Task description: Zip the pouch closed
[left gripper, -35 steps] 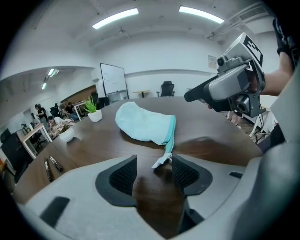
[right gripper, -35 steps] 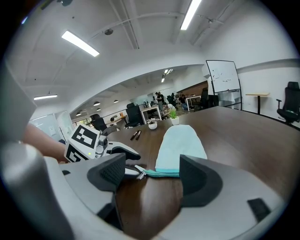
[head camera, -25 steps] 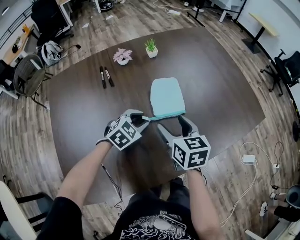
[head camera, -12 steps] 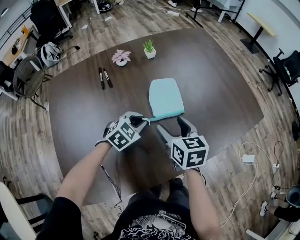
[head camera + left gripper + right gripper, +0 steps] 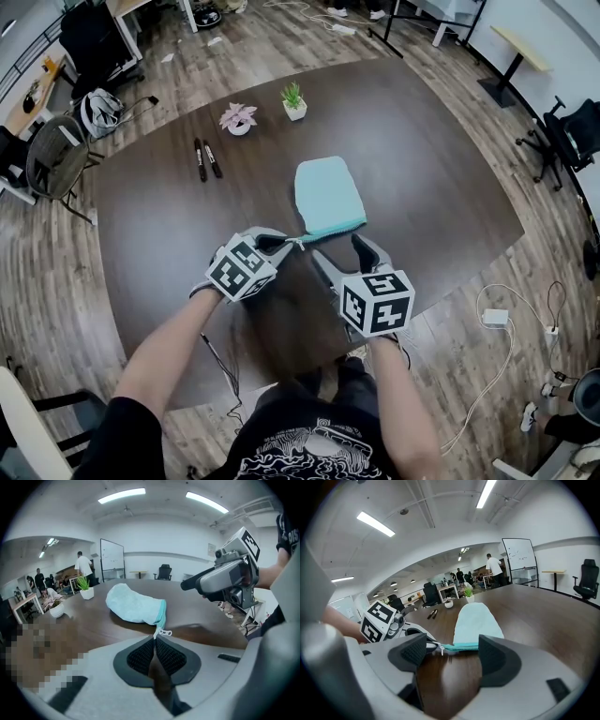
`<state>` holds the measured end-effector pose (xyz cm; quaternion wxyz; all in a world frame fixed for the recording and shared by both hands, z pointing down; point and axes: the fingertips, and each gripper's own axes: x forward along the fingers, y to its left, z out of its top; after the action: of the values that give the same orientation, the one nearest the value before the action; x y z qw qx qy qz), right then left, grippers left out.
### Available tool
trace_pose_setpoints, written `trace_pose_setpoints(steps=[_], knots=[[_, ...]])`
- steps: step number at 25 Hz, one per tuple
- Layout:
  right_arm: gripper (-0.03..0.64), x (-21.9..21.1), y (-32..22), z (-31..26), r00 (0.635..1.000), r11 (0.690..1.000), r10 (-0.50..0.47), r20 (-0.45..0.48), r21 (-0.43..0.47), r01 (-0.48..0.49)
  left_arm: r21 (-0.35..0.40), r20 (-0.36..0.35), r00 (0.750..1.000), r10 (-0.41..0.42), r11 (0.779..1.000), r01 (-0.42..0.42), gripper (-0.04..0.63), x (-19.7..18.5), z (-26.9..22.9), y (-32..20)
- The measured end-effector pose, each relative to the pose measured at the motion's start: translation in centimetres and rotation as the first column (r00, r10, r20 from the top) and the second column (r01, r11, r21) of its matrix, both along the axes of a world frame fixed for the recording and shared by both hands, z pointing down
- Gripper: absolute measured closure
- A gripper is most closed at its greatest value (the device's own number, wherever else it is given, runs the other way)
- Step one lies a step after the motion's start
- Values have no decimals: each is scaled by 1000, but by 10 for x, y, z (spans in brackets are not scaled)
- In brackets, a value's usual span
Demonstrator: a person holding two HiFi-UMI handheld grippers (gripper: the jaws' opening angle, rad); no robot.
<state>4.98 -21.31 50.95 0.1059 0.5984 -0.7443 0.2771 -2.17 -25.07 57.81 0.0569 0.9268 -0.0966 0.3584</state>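
Left claw [image 5: 155, 640]: jaws have just been closing, pads now together, pinching zip end [image 5: 157, 630] of teal pouch [image 5: 133, 603]. Pouch lies on table [image 5: 197, 617]. Right claw [image 5: 190, 584] hangs at right.

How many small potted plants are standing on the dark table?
2. The pink plant stands near the far edge of the table. The green plant stands just right of it, apart from it. No others show.
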Motion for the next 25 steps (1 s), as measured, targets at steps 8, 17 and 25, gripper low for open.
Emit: trace_pose_setpoints(steps=[8, 17, 25], knots=[[281, 9, 4, -3, 1000, 1000, -12, 0, 1, 12, -100, -68, 996, -55, 994, 48, 575, 14, -16, 9], [314, 26, 9, -9, 999, 999, -40, 19, 12, 40, -182, -153, 980, -131, 978, 102, 575, 41, -44, 22], [371, 38, 10, -5, 993, 996, -87, 75, 17, 86, -276, -227, 951, -212, 950, 146, 577, 57, -65, 33]])
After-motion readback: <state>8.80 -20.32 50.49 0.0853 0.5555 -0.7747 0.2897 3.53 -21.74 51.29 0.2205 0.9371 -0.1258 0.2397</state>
